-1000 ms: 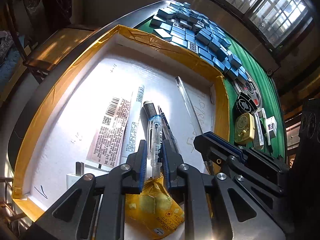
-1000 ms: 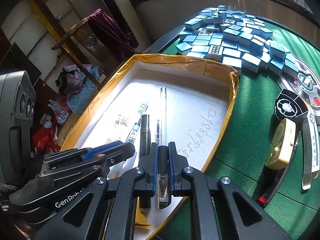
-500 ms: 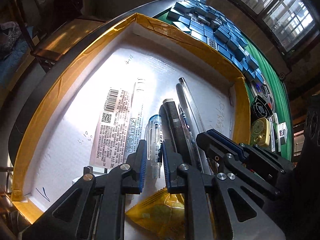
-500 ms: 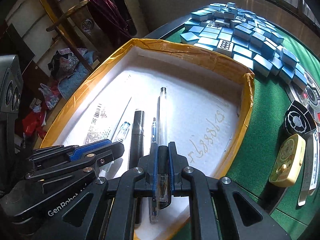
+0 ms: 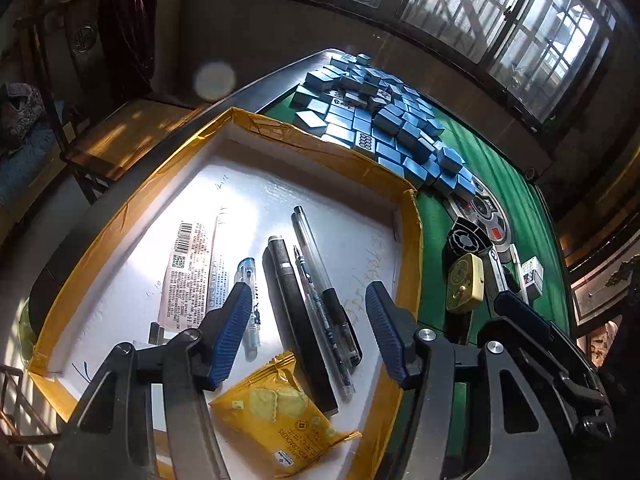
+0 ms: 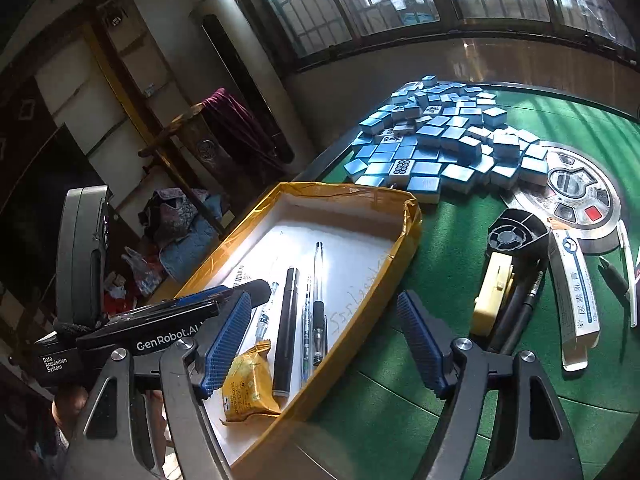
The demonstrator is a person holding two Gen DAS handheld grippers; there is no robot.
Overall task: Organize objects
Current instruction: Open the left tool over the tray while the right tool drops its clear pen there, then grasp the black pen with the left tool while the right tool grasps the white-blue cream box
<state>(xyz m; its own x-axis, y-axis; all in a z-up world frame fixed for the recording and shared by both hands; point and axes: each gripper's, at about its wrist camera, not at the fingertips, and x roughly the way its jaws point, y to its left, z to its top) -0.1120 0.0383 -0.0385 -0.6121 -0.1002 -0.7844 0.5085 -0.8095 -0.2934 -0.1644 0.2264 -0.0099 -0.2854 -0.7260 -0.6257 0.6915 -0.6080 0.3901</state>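
Toothpaste box [image 6: 574, 300] in right view only.

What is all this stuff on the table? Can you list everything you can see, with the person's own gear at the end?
box: one, white inside with yellow taped walls, on the table's near left
pens: four, clear, black and blue, lying side by side in the box
snack packet: one, yellow, at the box's near end
printed label: one, white, flat on the box floor
mahjong tiles: a heap, blue and white, beyond the box
green table: one
round black holder: one, right of the box
cream case: one, just in front of the holder
white carton: one, further right
left gripper: open, above the box
right gripper: open, over the box's right wall
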